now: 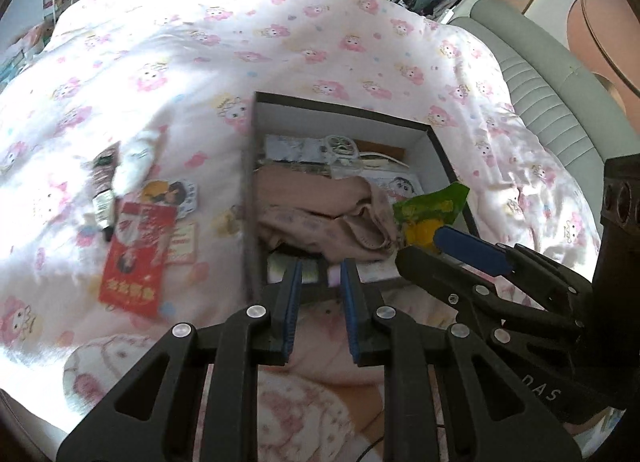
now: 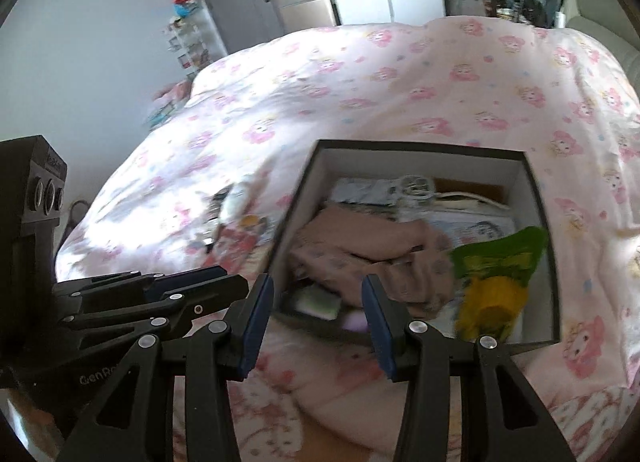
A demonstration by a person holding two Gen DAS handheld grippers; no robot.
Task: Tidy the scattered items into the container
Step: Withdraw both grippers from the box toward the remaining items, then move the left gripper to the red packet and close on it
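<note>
Your left tool (image 1: 320, 278) has its blue-padded fingers apart with nothing between them, hanging just over the near wall of the box (image 1: 256, 165). Your right tool (image 2: 318, 298) is also spread wide and holds nothing; it sits at the box's near edge, beside the left one. In the left wrist view its body shows the letters "DAS"; in the right wrist view the left tool's body reads "GenRo", with the rest hidden.

Just past the right tool, a green and yellow packet (image 2: 496, 274) lies in the box's right near corner, its long axis running from the near wall up toward the right wall, green end farthest from you. Its print is too blurred to read. Left of it a bundle of pink cloth (image 1: 320, 213) fills the middle of the box. At the far end lie a silvery printed pack (image 1: 296, 149) and a white ring-shaped item (image 1: 340, 147); the writing there cannot be made out.

Outside the box, to its left on the bed (image 1: 200, 41), lies a red envelope (image 1: 136, 258) with gold characters at its near end, long axis running roughly toward and away from you. Touching its far end are a small picture card (image 1: 172, 193), a dark tube (image 1: 105, 197) and a white fluffy item (image 1: 136, 161).
</note>
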